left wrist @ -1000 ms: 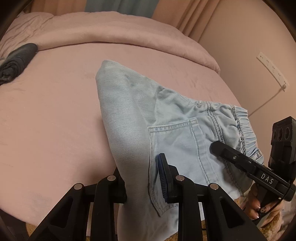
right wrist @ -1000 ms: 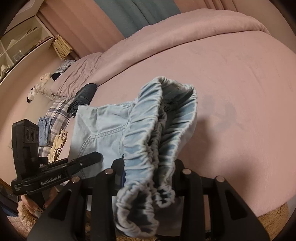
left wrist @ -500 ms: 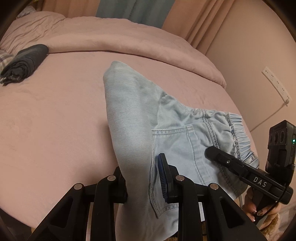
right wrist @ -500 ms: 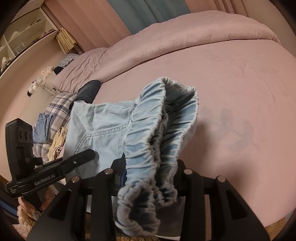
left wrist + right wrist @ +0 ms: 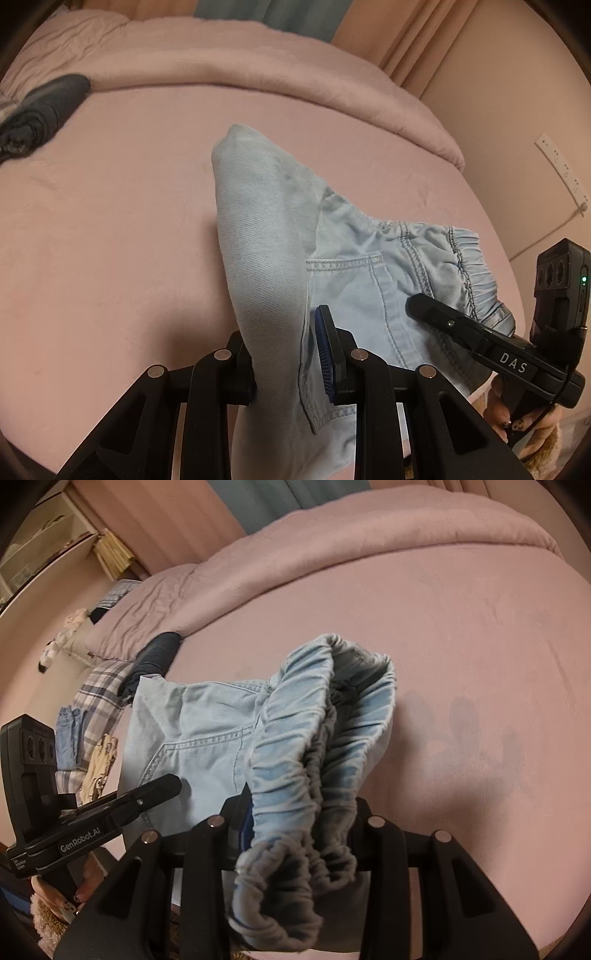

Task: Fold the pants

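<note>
Filling most of both frames, the pink bed (image 5: 110, 229) spreads under everything, with its rolled blanket (image 5: 258, 66) running across the top of the left wrist view. Over the lower middle of the bed lie the light blue pants (image 5: 266, 236), folded in a loose heap that rises to a peak at the frame's center and drapes down toward the bottom edge. Their back pocket (image 5: 354, 295) shows right of center (stitching plain to see), and the gathered waistband (image 5: 291, 746) bunches up in the middle of the right wrist view.

At the upper left of the left wrist view a dark folded garment (image 5: 40, 107) sits on the bed, well apart from the pants. A plaid cloth (image 5: 99, 690) lies at the left edge of the right wrist view.

Low in the left wrist view, the left gripper (image 5: 284, 365) has its jaws closed narrowly on a fold of the pants, cloth passing between the blue pads (image 5: 325, 354). Low in the right wrist view, the right gripper (image 5: 299, 830) pinches the waistband, which spills over and hangs below the fingers.

A white power strip (image 5: 561, 170) hangs on the wall at the right edge.
</note>
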The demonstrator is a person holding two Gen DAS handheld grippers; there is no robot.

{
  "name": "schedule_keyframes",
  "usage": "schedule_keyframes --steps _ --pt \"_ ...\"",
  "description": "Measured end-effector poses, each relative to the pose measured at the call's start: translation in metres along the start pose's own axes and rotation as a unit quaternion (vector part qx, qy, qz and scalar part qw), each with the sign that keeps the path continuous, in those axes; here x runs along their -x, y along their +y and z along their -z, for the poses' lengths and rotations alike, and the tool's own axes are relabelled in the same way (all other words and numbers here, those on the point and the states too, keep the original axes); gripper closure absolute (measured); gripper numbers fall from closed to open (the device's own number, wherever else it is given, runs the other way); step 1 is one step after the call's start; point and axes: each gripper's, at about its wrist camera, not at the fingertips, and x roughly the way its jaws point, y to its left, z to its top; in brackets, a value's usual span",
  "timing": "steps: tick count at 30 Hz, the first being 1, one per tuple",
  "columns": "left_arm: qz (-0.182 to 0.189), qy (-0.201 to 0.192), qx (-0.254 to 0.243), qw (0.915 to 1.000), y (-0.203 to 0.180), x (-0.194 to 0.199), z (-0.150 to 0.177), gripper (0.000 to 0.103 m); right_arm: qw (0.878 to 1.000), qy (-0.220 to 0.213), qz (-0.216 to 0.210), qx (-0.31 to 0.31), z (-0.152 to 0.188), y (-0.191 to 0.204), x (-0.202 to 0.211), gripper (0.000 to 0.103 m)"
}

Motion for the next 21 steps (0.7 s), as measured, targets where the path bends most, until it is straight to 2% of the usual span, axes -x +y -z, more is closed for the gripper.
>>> schedule_keyframes --steps 4,6,9,11,15,18,21 --pt "-0.021 0.035 0.011 0.9991 0.008 -0.025 0.007 0.078 0.999 0.034 0.032 -0.012 0.008 -0.010 -0.022 0.063" --pt "-0.033 0.041 0.011 0.9986 0.012 -0.033 0.010 0.078 0.998 0.043 0.044 -0.026 0.012 -0.016 -0.028 0.058" --pt "-0.014 0.041 0.029 0.9986 0.019 -0.034 0.011 0.078 0.997 0.046 0.034 -0.045 0.015 -0.026 -0.027 0.052" --pt "-0.014 0.044 0.032 0.9984 0.021 -0.037 0.011 0.077 0.997 0.048 0.026 -0.055 0.016 -0.030 -0.028 0.051" --pt "-0.038 0.041 0.024 0.9982 0.021 -0.046 0.015 0.068 0.997 0.039 0.040 -0.044 0.021 -0.025 -0.025 0.048" --pt "-0.041 0.034 0.026 0.9983 0.017 -0.048 0.021 0.062 0.997 0.030 0.059 -0.031 0.028 -0.020 -0.024 0.044" --pt "-0.044 0.042 0.026 0.9978 0.016 -0.047 0.024 0.054 0.996 0.031 0.075 -0.029 0.032 -0.021 -0.020 0.038"
